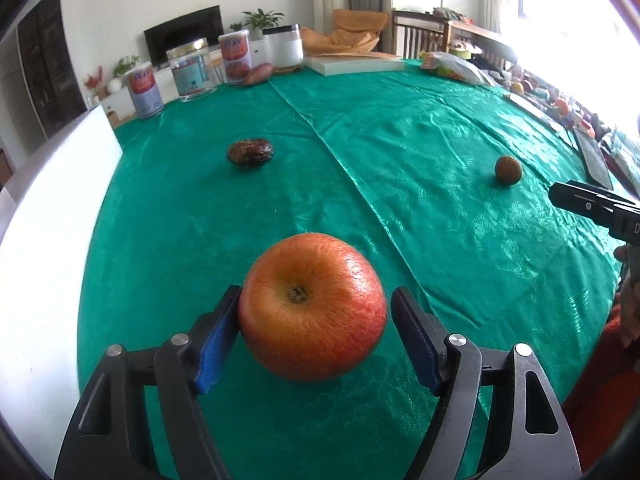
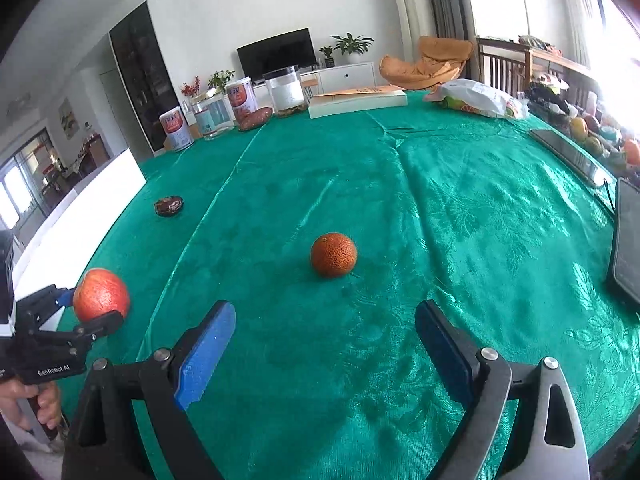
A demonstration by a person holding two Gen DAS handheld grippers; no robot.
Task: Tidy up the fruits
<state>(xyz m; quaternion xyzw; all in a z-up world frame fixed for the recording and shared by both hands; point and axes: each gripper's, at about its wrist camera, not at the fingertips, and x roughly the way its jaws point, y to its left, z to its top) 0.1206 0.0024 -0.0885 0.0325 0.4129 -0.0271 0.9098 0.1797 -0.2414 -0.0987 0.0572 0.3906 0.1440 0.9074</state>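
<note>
Three fruits on the green tablecloth point(image 1: 400, 220): left gripper point(image 1: 316, 336) brackets the apple point(image 1: 312, 312), grip uncertain; right gripper point(image 2: 324, 344), jaws apart, must advance to the orange point(image 2: 333, 255).

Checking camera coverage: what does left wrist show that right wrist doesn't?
Left wrist only: the apple's stem end close up, with the left gripper's fingers on either side of it and a slim gap at the right pad.

Right wrist only: the right gripper open and empty, plus the phone at the table's right edge.

Both: apple, orange, dark fruit, green tablecloth, cans at the back.
</note>
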